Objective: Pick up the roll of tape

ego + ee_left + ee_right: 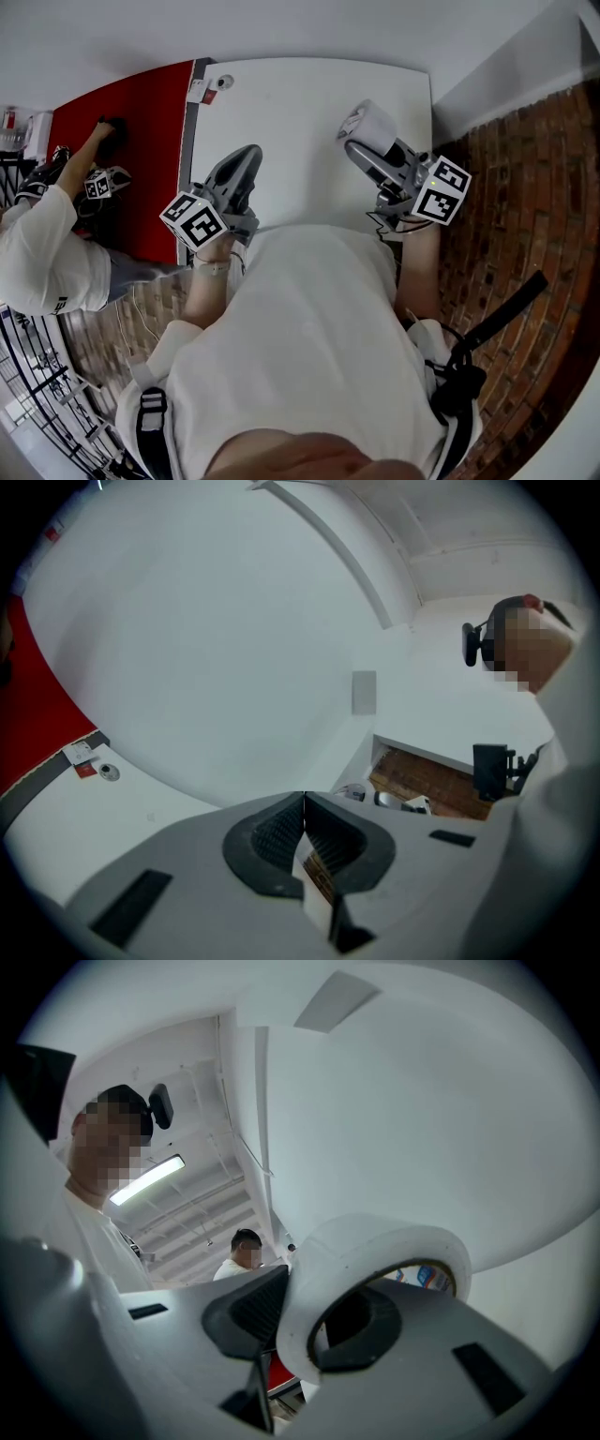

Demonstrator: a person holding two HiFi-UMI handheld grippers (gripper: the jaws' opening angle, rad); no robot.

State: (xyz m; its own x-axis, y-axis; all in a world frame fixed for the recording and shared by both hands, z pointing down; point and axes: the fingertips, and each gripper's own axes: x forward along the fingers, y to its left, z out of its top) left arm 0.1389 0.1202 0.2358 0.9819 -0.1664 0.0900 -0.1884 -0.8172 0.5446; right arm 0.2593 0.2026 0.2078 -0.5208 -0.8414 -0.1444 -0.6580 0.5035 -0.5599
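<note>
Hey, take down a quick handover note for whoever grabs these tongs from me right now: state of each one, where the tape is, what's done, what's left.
Left tongs: shut, empty, over the white table.
Right tongs: shut on the roll of tape, one jaw through its core, the other against the outside of its wall.
Tape: at the tip of the right tongs, apparently clear of the table.
Done: the grasp and, it seems, the lift.
Left: hold the roll steady; nothing else shows as pending.

Head view steeply down over white table (300,122), gripper views close along jaws
</note>
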